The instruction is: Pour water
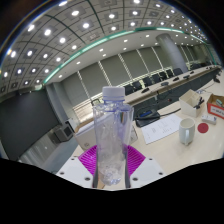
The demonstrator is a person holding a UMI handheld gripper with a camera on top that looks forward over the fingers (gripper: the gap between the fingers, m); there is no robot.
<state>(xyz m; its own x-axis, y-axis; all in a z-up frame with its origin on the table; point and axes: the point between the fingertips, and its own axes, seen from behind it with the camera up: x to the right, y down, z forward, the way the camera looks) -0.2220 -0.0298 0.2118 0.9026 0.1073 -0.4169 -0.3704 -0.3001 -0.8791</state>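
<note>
The tongs [110, 168] are closed on a tall clear plastic water bottle with a pale cap [112, 125]. Both pink finger pads [88, 160] press on its lower sides. The bottle stands almost straight up in the middle of the frame, and the cap looks as if it is on.

Right of the middle, a white cup [187, 129] stands on the light-coloured surface [168, 150]. It is well apart from the bottle. I think the water is meant to go in there.

What could go wrong? If the cap is on, no water will come out when the bottle tips. The bottle is smooth and round, so it could slip or twist in the pads as it leans over. It is soft plastic, so a hard squeeze could make water jump out. If the mouth is not right above the cup, water will land on the surface and on the white paper [160, 130] lying between bottle and cup.

At the right edge of the frame there is a box with a red mark [213, 103] behind the cup. Nothing tall stands between the bottle and the cup. Far back there are long rows of desks with dark chairs [160, 82].
</note>
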